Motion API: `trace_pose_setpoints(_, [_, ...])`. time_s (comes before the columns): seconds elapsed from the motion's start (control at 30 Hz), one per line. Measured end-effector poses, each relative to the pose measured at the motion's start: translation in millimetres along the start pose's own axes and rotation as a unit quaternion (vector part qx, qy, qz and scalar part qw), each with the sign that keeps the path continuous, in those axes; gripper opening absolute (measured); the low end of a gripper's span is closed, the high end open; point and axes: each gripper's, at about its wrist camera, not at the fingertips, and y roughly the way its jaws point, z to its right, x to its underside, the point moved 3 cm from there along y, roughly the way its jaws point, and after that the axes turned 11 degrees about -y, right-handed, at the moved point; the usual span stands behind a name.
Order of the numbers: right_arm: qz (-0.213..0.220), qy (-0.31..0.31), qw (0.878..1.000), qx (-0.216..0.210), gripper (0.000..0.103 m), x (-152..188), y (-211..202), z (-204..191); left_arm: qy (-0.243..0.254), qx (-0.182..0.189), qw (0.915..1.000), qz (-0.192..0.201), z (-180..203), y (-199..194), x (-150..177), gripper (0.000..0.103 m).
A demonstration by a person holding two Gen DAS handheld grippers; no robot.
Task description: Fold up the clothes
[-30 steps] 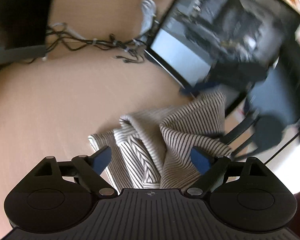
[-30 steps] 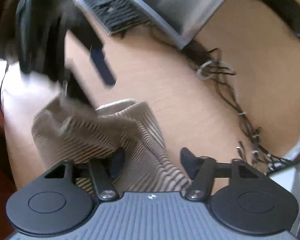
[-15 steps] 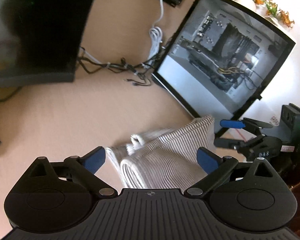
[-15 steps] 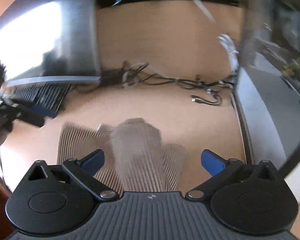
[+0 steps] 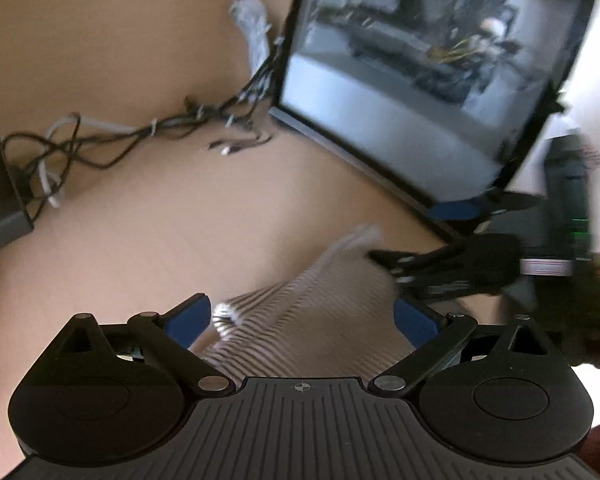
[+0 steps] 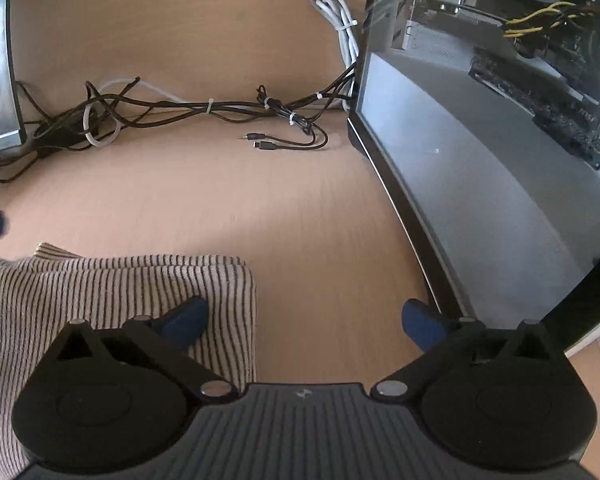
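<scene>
Striped knit, cream with thin dark lines, is what I must handle: the striped garment (image 6: 112,300) lies already doubled on the wooden desk (image 6: 284,216), near its front edge, with open desk between it and the cables (image 6: 204,110) at the back. It looks soft and light, and I judge it will sag and slide over itself when I lift it, so one pinch in the middle would only bunch it. My right gripper (image 6: 304,316) has just been opening its jaws and now they stand wide; its left finger is over the right border of the cloth, the other over bare wood, and nothing is clamped between them. My left gripper (image 5: 302,318) has also just opened its jaws and grips nothing; the cloth lies under the gap, blurred in that view. The glass-sided computer case (image 6: 500,128) stands close at the right side. I think the good places to take hold are the two corners of the thick folded edge, one for each gripper, and through all layers, because a single layer would pull the fold apart.
</scene>
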Motion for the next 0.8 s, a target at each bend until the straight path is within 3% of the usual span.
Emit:
trace_pose_setpoints(0.2, [0.000, 0.016, 1.000, -0.001, 0.103, 5, -7, 1, -0.012, -0.023, 0.9991, -0.032, -17, 20, 4, 0.100])
trace_pose_setpoints(0.43, [0.005, 0.008, 1.000, 0.014, 0.103, 6, -17, -5, -0.015, -0.035, 0.9985, -0.040, -17, 29, 11, 0.101])
trace_pose_setpoints(0.5, [0.010, 0.013, 1.000, 0.000, 0.103, 3, -22, -1, -0.009, -0.040, 0.9984, -0.039, -17, 28, 11, 0.101])
trace_pose_setpoints(0.67, [0.049, 0.088, 0.992, -0.081, 0.103, -2, -48, 14, 0.002, -0.048, 0.9983, -0.033, -15, 24, 12, 0.101])
trace_pose_setpoints(0.8, [0.020, 0.066, 0.995, -0.066, 0.103, 7, -26, 1, 0.005, -0.055, 0.9980, -0.029, -15, 24, 13, 0.101])
